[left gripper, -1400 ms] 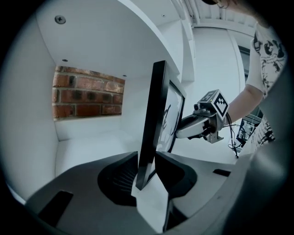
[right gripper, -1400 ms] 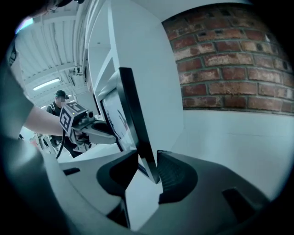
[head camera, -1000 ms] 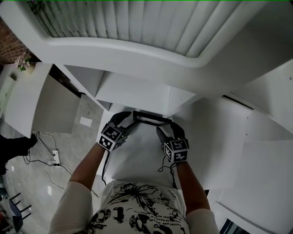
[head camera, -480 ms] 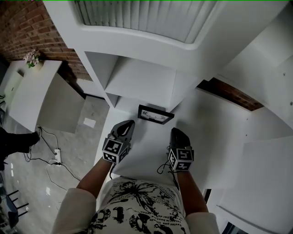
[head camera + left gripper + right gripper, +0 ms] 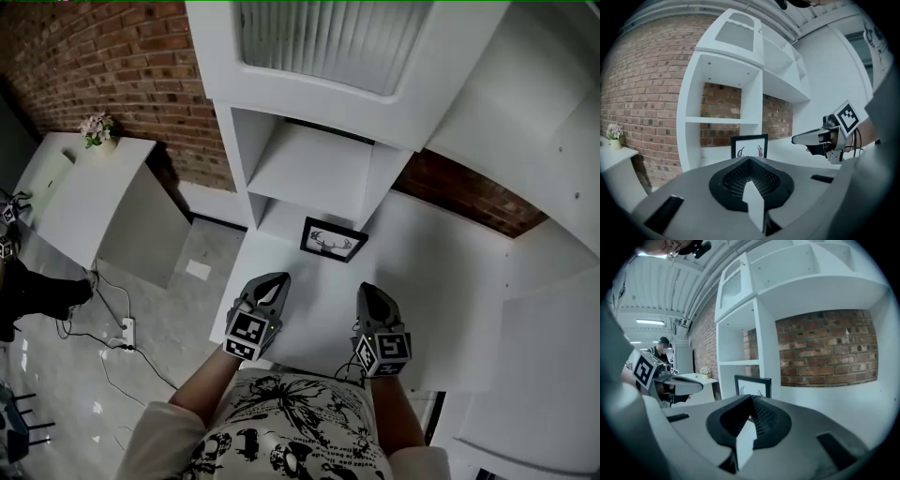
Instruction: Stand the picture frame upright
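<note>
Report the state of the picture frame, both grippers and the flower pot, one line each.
Black-framed antler picture: standing upright on the counter of the white shelf unit, touched by neither gripper.
Left gripper: jaws just closed, now shut, nothing between them.
Right gripper: jaws just closed, now shut, nothing between them.
Small flower pot: upright on the white side cabinet.

Black picture frame (image 5: 333, 240) upright on white shelf (image 5: 309, 291).
</note>
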The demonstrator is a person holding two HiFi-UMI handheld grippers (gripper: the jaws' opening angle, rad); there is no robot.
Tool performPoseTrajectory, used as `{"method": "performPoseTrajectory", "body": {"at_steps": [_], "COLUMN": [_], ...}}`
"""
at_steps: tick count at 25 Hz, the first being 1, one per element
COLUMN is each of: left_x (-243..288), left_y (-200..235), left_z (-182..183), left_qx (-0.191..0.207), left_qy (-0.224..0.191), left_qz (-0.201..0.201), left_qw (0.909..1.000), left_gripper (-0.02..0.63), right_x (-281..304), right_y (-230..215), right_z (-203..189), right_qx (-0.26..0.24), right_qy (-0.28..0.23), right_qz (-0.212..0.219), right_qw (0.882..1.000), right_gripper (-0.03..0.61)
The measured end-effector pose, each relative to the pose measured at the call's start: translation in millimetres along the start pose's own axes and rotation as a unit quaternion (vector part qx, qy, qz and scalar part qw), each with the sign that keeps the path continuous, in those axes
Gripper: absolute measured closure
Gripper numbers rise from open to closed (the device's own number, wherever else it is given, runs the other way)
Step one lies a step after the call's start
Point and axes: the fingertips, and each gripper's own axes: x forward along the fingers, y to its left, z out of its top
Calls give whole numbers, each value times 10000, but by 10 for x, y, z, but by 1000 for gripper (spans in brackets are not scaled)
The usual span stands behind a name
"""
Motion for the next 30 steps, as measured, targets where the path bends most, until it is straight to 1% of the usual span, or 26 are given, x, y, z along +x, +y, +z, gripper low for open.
{"method": "performPoseTrajectory", "body": {"at_steps": [2, 5, 7, 10, 12, 15, 18, 22, 25, 30], "left_x": [-114, -243, -311, -384, -425, -471, -506, -548, -551, -577], "left_y": [-30, -45, -64, -166, -242, -302, -314, -345, -335, -322], "left_z": [105, 213, 261, 284, 285, 299, 356, 376, 352, 369], "left_qx": [48, -192, -388, -403, -404, -553, -526, -524, -576, -678], "left_qy": [-161, -303, -362, -333, -266, -236, -318, -237, -199, -255], "left_qz": [45, 16, -65, -282, -401, -508, -503, -527, -488, -428], "left_qw": [9998, 9994, 9986, 9982, 9980, 9969, 9968, 9970, 9969, 9965], "left_gripper": [603, 603, 603, 603, 603, 603, 603, 603, 603, 603], "right_x": [-79, -190, -259, -349, -392, -415, -436, -469, -466, -499], "right_y": [131, 311, 419, 523, 566, 627, 648, 644, 660, 703], "right_z": [33, 122, 186, 244, 274, 301, 295, 283, 278, 280], "right_qx": [-81, -239, -412, -563, -584, -654, -613, -572, -556, -576], "right_qy": [-42, -173, -254, -332, -348, -338, -316, -278, -252, -230], "right_qz": [84, 125, 149, 127, 61, 31, 30, 18, 63, 102], "right_qw": [9999, 9995, 9987, 9978, 9977, 9973, 9976, 9980, 9981, 9980], "right_gripper": [577, 577, 577, 577, 578, 577, 577, 577, 578, 578]}}
